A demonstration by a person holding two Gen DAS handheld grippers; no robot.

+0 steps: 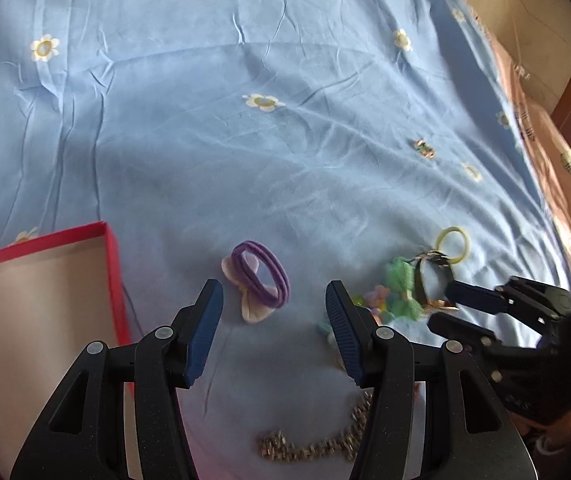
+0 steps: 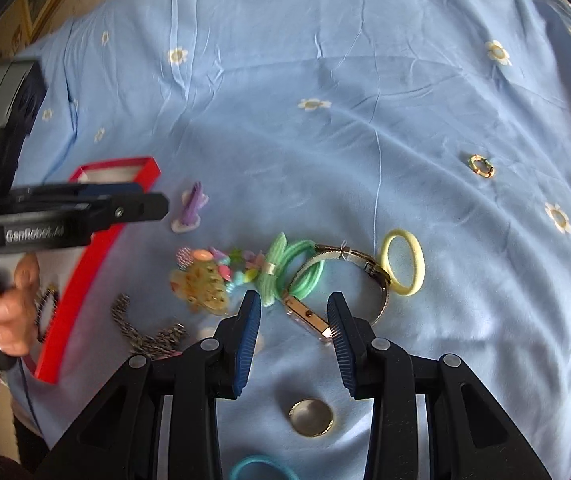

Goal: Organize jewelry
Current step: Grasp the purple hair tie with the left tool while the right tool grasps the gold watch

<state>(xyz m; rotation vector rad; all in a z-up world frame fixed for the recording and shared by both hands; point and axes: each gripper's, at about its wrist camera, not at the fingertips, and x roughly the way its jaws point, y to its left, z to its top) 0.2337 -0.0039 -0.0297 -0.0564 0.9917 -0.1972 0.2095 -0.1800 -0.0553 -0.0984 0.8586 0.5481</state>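
My left gripper (image 1: 274, 314) stands open over the blue sheet, nothing between its fingers. A purple hair tie on a pale bow (image 1: 259, 280) lies just beyond its tips. My right gripper (image 2: 295, 314) is open too. The gold face of a wristwatch (image 2: 309, 318) lies between its tips, close to the right-hand pad and apart from the other. A green hair tie (image 2: 305, 268) and a yellow one (image 2: 401, 262) lie against the watch band. The open red box (image 1: 111, 264) sits at the left, with a dark item inside in the right wrist view.
Near the front lie a metal chain (image 1: 309, 446), a gold ring (image 2: 311, 418), a teal hair tie (image 2: 261, 470) and a colourful bead piece (image 2: 205, 280). A small ring (image 2: 481, 166) rests farther right. A hand (image 2: 9, 304) holds the left gripper's handle.
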